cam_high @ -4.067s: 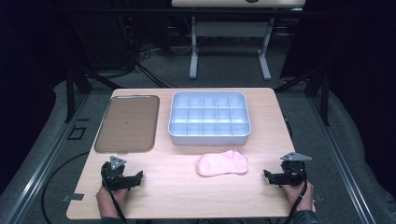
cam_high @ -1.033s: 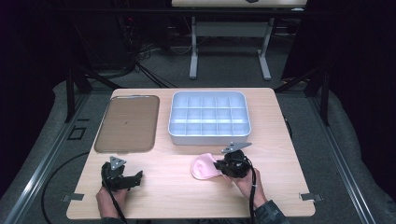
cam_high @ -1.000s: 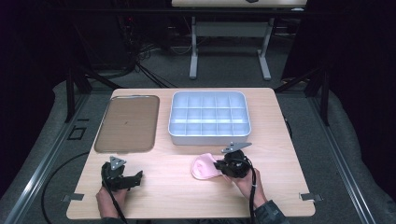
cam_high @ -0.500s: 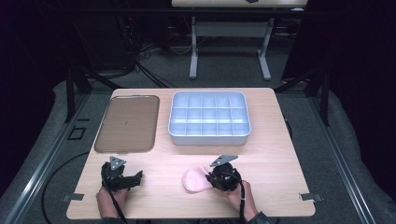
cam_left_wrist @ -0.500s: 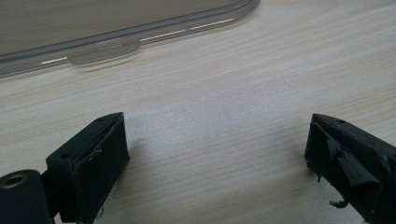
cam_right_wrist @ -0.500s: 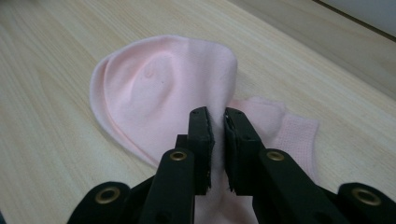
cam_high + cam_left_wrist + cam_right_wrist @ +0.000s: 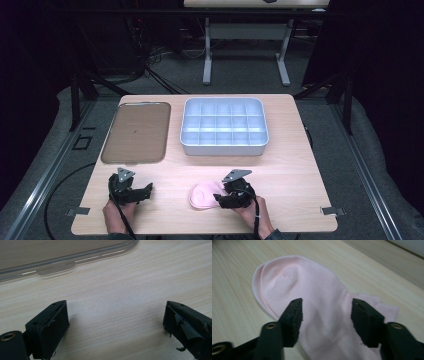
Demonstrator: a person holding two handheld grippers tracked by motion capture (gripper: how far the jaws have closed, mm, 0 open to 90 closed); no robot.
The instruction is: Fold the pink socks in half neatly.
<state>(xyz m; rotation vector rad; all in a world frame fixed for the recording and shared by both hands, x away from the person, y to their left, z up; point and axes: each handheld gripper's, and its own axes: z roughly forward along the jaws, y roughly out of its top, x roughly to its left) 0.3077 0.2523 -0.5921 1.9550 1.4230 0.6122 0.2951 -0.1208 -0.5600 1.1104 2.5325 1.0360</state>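
Note:
A pale pink sock (image 7: 204, 196) lies bunched on the wooden table near the front edge, right of centre. My right gripper (image 7: 220, 198) points left over it. In the right gripper view, its jaws (image 7: 325, 308) stand apart over the sock (image 7: 312, 282). They have just been opening, and the cloth lies between them with the pads off it. My left gripper (image 7: 146, 190) rests at the front left, held by a hand. In the left gripper view it (image 7: 115, 315) is wide open over bare wood.
A flat brown tray (image 7: 136, 131) lies at the back left; its rim (image 7: 55, 262) runs just ahead of the left gripper. A pale blue bin with several compartments (image 7: 224, 148) stands at the back centre. Bare table (image 7: 300, 170) stretches to the right.
The right gripper came toward the front edge and slightly left, dragging the sock with it, then its jaws opened off the cloth. The left gripper stayed put.

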